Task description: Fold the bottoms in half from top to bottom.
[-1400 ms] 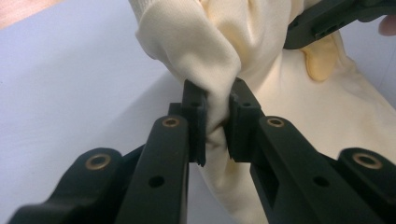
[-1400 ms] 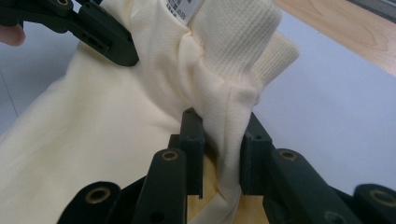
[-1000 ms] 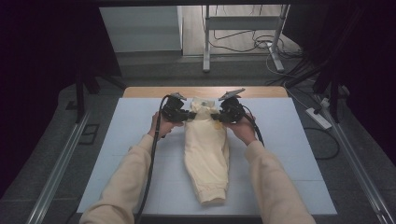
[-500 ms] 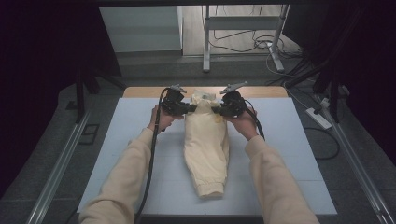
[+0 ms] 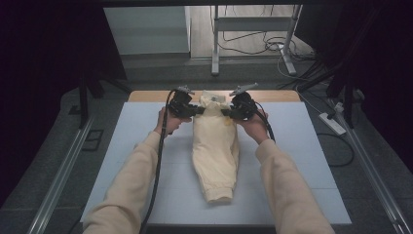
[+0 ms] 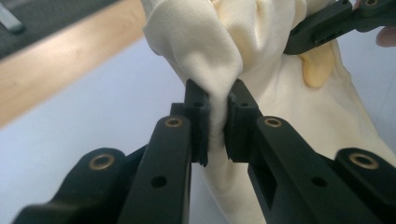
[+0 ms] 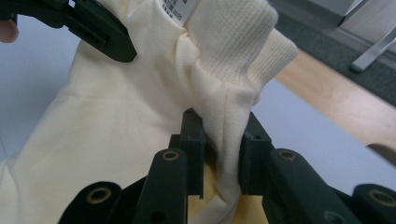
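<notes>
Cream garment (image 5: 215,151), top edge lifted

A plain cream garment (image 5: 215,146) (yellowish patch near its collar) lies on a pale blue mat (image 5: 307,146).

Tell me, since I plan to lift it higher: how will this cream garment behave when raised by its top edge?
Probably floppy: the cream garment bunches into soft folds where the left gripper and right gripper pinch it. Likely light, as two small pinches raise its top. Its lower end, lying on the table, would probably trail and sag.
</notes>
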### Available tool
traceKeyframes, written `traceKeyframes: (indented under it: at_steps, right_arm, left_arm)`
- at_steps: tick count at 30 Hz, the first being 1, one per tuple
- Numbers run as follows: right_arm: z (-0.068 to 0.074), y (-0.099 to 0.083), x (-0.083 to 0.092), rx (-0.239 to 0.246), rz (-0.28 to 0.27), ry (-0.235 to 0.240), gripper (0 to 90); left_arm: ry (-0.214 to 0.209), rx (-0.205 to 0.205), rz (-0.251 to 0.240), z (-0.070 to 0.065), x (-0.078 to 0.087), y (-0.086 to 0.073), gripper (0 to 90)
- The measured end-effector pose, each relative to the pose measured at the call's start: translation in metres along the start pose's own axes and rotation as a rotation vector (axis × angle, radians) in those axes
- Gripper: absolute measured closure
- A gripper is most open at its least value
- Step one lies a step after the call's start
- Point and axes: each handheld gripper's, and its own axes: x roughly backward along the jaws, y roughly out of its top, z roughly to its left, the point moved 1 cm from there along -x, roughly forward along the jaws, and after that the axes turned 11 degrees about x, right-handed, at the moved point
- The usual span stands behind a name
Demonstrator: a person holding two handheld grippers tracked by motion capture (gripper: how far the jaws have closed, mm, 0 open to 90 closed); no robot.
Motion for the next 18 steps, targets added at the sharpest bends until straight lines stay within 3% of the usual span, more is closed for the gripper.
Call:
traceKeyframes:
  at_steps: [4,13,18]
  right_arm:
    - [-0.007,0.015,0.01,0.011,-0.035,-0.038,75.3]
    - [-0.007,0.01,0.004,0.004,-0.02,-0.033,75.3]
    - [-0.016,0.024,0.013,0.025,-0.055,-0.067,75.5]
  left_arm:
    - [0.008,-0.017,-0.027,-0.002,0.01,0.014,80.9]
    - [0.009,-0.009,-0.018,0.002,0.003,0.011,81.3]
    - [0.019,-0.037,-0.06,0.0,0.017,0.031,81.6]
